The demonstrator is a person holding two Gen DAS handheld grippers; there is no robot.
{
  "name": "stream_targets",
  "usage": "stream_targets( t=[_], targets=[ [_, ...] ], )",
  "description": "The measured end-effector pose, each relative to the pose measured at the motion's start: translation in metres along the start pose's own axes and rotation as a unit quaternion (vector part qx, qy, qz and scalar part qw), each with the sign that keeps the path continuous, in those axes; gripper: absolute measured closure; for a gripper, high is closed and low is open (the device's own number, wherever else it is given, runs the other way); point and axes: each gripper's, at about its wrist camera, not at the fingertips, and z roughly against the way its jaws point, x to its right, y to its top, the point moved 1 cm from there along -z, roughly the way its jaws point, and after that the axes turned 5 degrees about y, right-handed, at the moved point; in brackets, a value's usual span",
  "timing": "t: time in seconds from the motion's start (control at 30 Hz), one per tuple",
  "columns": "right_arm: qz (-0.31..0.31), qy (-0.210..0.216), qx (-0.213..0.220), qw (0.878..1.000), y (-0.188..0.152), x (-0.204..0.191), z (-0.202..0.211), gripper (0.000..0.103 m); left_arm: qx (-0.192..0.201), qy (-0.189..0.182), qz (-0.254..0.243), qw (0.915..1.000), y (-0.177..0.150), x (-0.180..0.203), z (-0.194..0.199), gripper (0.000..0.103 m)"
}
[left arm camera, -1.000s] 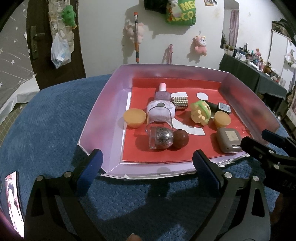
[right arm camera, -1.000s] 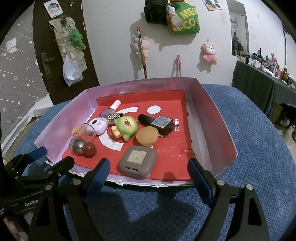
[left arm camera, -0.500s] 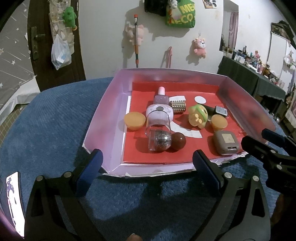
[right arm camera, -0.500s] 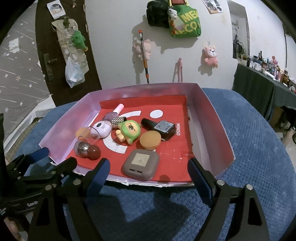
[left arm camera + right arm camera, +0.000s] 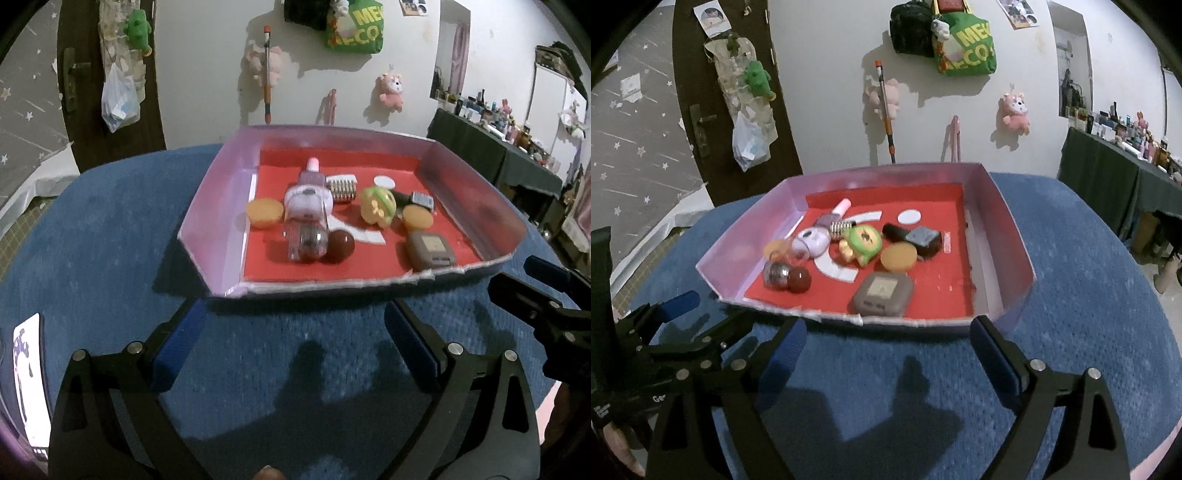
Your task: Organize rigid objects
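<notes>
A pink-walled tray with a red floor holds several small rigid things. Among them are a grey square case, a green and yellow toy, a lilac bottle, a clear capsule and a brown ball. My left gripper stands open over the blue cloth, just short of the tray's near edge, with nothing in it. My right gripper is likewise short of the tray; its jaws are opening and nothing is between them. The grey case lies nearest to it.
The tray rests on a round surface covered in blue cloth. A lit phone lies at its near left edge. A dark door and a wall hung with plush toys stand behind, and a cluttered dark table is at the right.
Both grippers have drawn back and slightly up from the tray, so more blue cloth shows in front of it. The things in the tray have not moved.
</notes>
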Motion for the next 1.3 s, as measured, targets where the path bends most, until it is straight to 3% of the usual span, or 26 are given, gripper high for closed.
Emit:
stream_targets(
  t=[0.13,0.3,0.63,1.3],
  targets=[
    [-0.006,0.002,-0.017,1.000,-0.013,0.002,-0.001,0.006,-0.018,-0.003,0.002,0.9998,-0.013,-0.001,-0.003,0.004],
    [-0.008,0.004,-0.036,0.999,-0.028,0.003,-0.005,0.003,-0.030,0.024,-0.007,0.9993,-0.027,-0.001,-0.005,0.004],
    [-0.009,-0.003,-0.060,0.998,-0.045,0.005,-0.012,0.000,-0.054,0.015,0.003,0.9984,-0.042,-0.008,-0.007,0.004],
    [-0.006,-0.012,-0.066,0.998,-0.052,0.008,-0.018,0.000,-0.050,0.026,0.001,0.9984,-0.046,-0.008,-0.008,0.003]
  ],
)
